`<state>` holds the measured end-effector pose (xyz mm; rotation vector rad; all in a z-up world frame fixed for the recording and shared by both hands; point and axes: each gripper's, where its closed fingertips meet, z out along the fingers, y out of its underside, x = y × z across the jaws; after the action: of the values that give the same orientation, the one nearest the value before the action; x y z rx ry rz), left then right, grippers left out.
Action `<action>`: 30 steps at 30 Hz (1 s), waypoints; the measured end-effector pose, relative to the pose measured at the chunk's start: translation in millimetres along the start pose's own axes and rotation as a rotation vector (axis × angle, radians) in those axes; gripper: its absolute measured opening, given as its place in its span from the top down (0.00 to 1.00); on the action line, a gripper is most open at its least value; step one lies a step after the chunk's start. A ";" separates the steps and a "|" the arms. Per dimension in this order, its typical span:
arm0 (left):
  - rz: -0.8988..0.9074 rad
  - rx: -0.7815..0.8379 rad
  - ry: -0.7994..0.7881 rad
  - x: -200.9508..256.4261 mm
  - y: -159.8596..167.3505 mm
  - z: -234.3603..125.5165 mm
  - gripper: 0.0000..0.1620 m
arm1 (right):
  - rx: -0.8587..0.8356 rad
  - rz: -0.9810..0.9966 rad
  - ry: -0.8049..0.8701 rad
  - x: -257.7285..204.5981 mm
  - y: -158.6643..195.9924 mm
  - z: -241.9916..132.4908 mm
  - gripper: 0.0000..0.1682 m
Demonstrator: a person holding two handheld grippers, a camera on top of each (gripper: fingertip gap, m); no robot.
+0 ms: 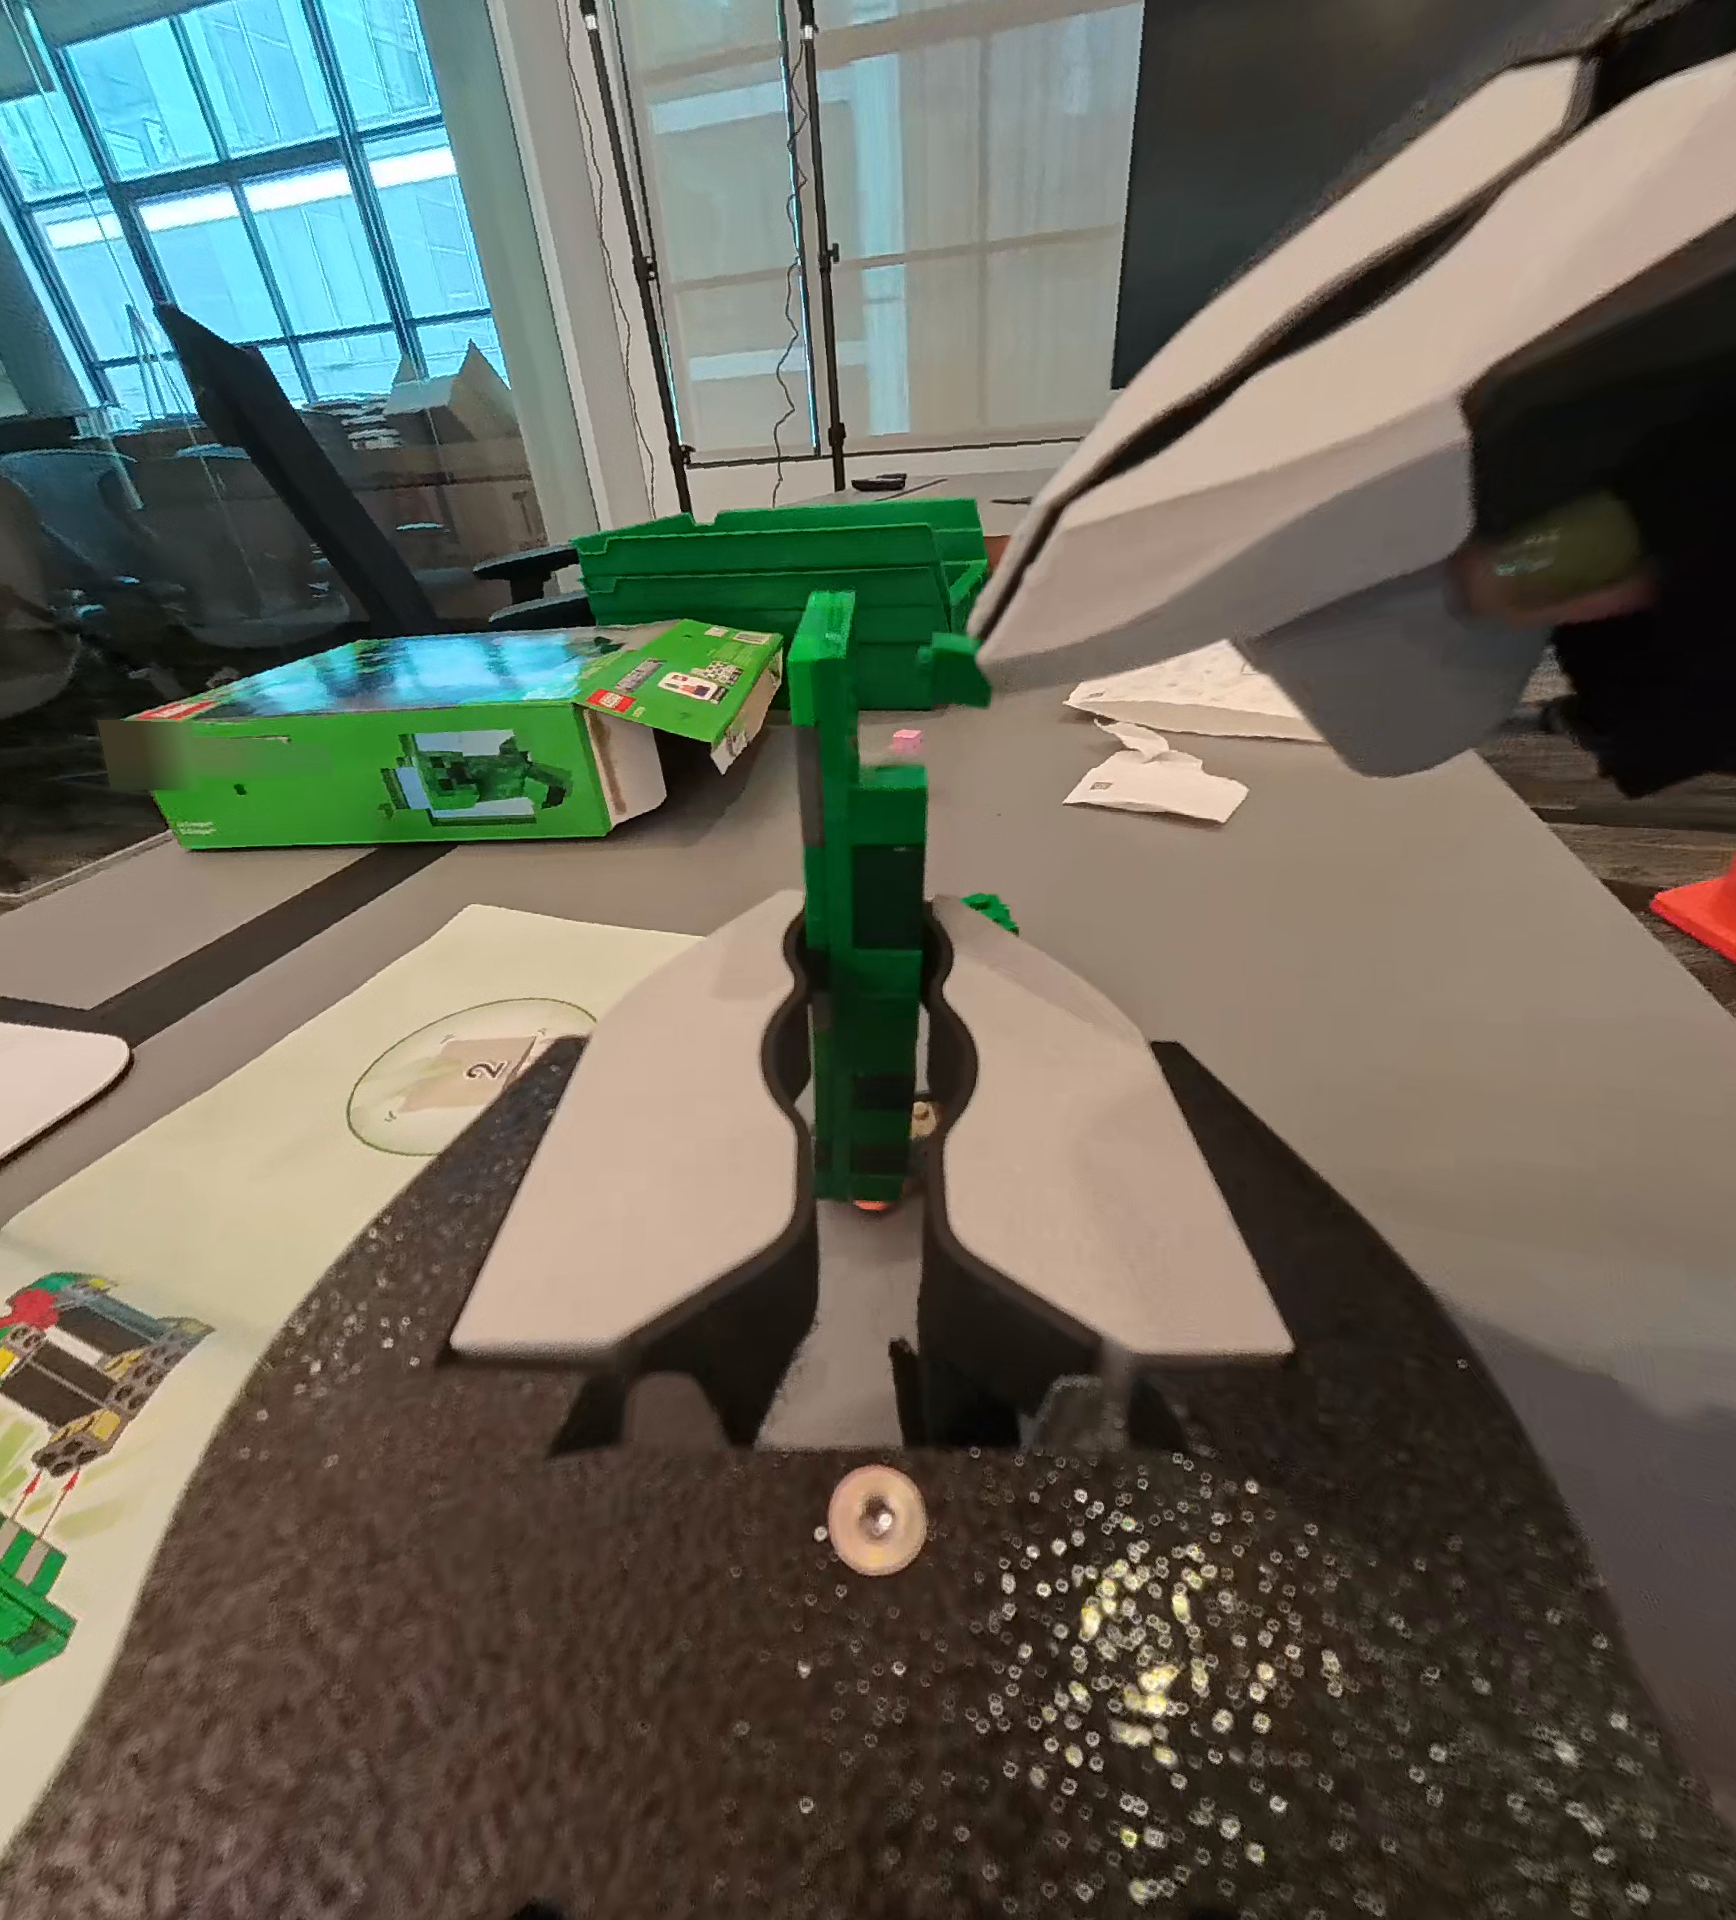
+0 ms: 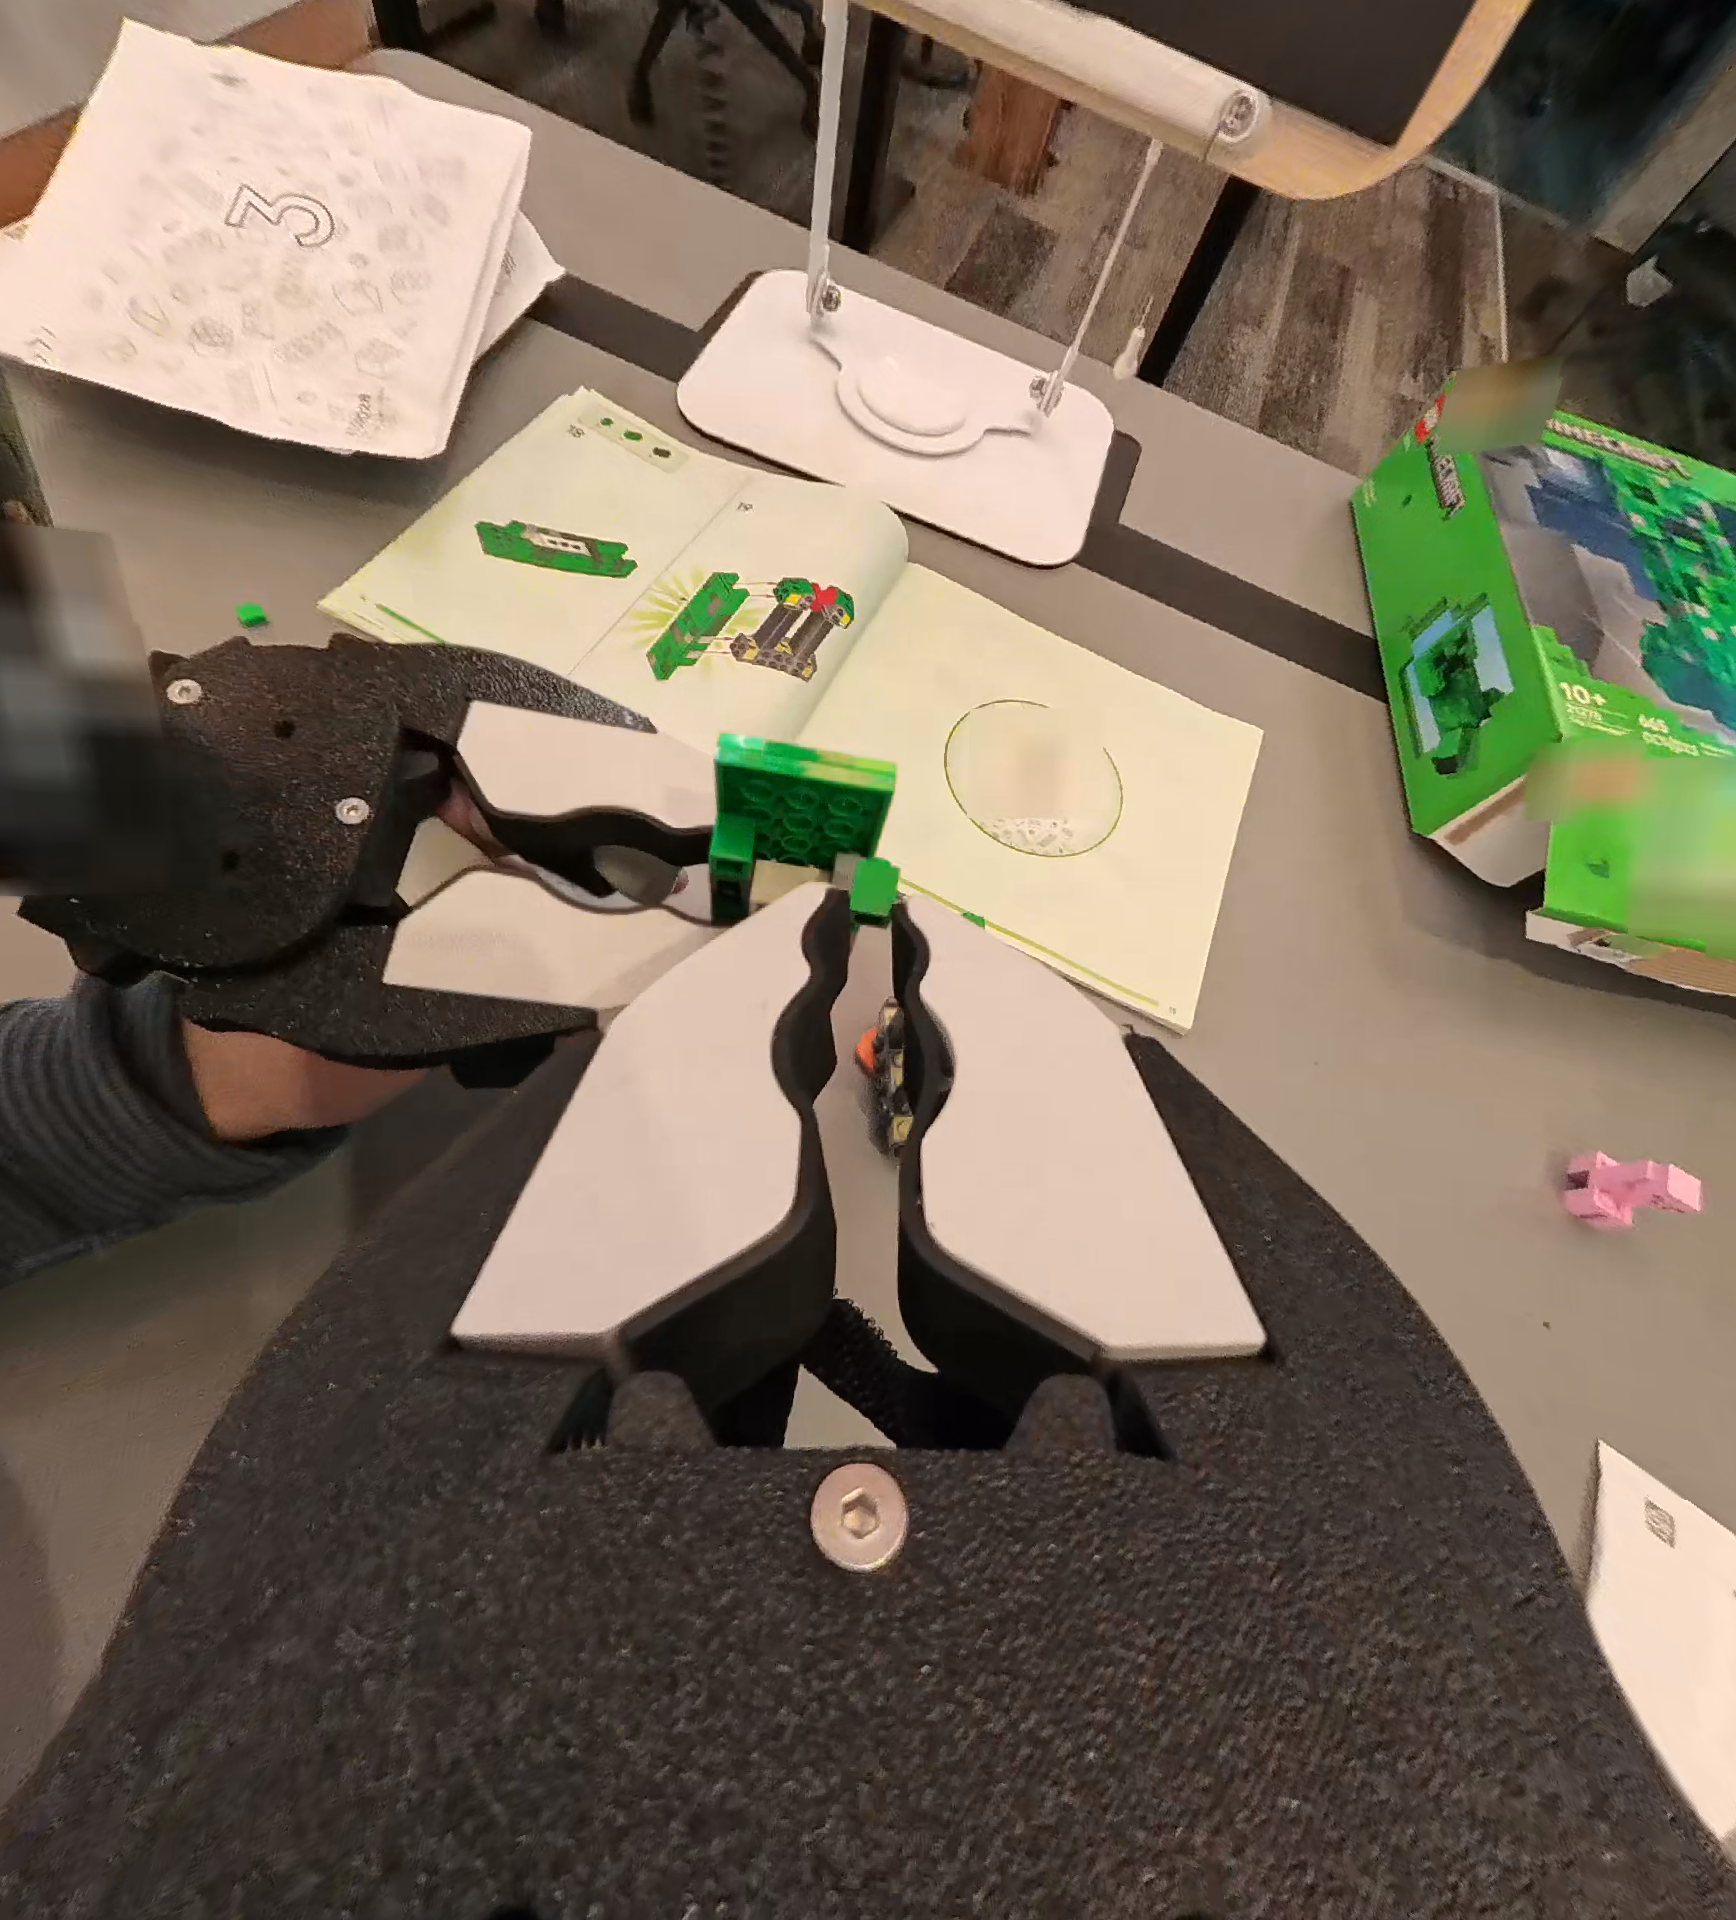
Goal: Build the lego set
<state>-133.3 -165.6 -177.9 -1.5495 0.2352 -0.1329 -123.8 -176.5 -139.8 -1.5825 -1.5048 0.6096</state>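
My left gripper [image 1: 869, 925] is shut on a flat green lego assembly [image 1: 859, 831], held upright and seen edge-on. In the right wrist view the left gripper [image 2: 698, 844] comes in from the left, and the assembly [image 2: 802, 805] shows its underside. My right gripper [image 2: 859, 906] is shut on a small green brick [image 2: 872, 890], which touches the assembly's lower right corner. In the left wrist view the right gripper [image 1: 983, 649] reaches in from the upper right, with the small brick [image 1: 952, 670] next to the assembly's top.
An open instruction booklet [image 2: 843, 665] lies under the grippers. A green lego box [image 2: 1591, 644] lies to the right and a pink lego pig [image 2: 1633, 1190] nearer. A white stand base [image 2: 895, 416], paper bags [image 2: 251, 239] and stacked green trays [image 1: 770, 561] stand farther off. My hands' fingertips stand some 5 cm from each other. Both grippers' tips are roughly 35 cm from the pink lego pig [image 2: 1633, 1190].
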 end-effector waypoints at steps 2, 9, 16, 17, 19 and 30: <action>0.011 -0.007 -0.004 0.4 0.5 0.5 0.90 | -0.017 0.003 -0.011 -2.1 0.4 2.9 0.96; 0.033 -0.015 -0.010 1.0 0.8 1.0 0.90 | -0.067 -0.020 0.001 -3.2 5.0 10.3 0.96; 0.071 -0.017 -0.006 2.3 1.3 1.3 0.90 | -0.090 -0.014 -0.011 -1.8 7.9 9.4 0.96; 0.077 -0.016 -0.004 2.6 1.0 1.2 0.90 | -0.092 -0.015 -0.016 -2.1 8.1 8.9 0.96; 0.081 -0.011 0.002 3.4 0.5 0.9 0.90 | -0.094 -0.013 -0.028 -2.6 8.1 7.9 0.96; 0.115 -0.032 0.030 9.0 3.3 2.8 0.89 | -0.146 -0.086 -0.039 -0.9 15.3 3.8 0.96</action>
<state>-124.1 -164.9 -181.7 -1.5624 0.3506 -0.0624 -118.6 -175.2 -154.7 -1.6140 -1.6701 0.4939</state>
